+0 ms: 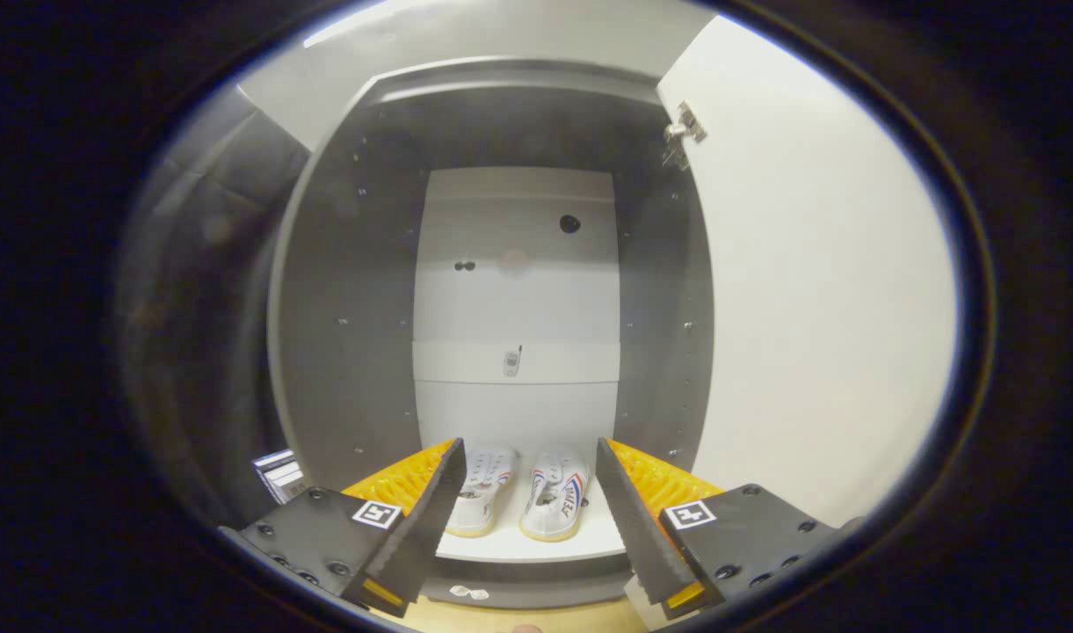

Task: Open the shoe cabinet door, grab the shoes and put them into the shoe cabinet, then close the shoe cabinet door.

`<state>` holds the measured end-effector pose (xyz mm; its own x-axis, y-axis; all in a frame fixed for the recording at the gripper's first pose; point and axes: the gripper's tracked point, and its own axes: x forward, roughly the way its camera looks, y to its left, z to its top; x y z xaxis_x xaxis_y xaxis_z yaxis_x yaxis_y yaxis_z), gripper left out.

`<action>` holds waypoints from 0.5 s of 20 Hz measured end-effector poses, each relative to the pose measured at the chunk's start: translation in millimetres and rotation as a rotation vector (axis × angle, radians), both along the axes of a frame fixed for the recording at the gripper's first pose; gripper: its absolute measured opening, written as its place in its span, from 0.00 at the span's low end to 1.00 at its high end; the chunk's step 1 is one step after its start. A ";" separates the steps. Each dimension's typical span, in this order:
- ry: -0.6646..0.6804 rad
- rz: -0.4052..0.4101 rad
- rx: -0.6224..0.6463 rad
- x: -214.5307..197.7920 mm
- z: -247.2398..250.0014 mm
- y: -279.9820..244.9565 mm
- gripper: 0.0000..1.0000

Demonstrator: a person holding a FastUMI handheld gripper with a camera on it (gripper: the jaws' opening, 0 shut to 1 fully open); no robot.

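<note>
Cabinet open, door swung wide to right of claw – next move turns on reaching it. Shoes on bottom shelf, just ahead between fingers, toes pointing inward. Claw spread, holding nothing.

I see a pale wall across the top of the frame, with a bright strip of light at its upper left. Dark cloth covers the left side. Yellowish wood floor shows at the bottom centre.

The claw is held level, pointing forward, its two fingers spread wide apart, gripping nothing
</note>
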<state>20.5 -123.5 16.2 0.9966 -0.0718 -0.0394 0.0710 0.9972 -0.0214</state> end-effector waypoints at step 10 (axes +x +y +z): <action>0.015 0.007 -0.024 -127.4 27.6 1.6 0.93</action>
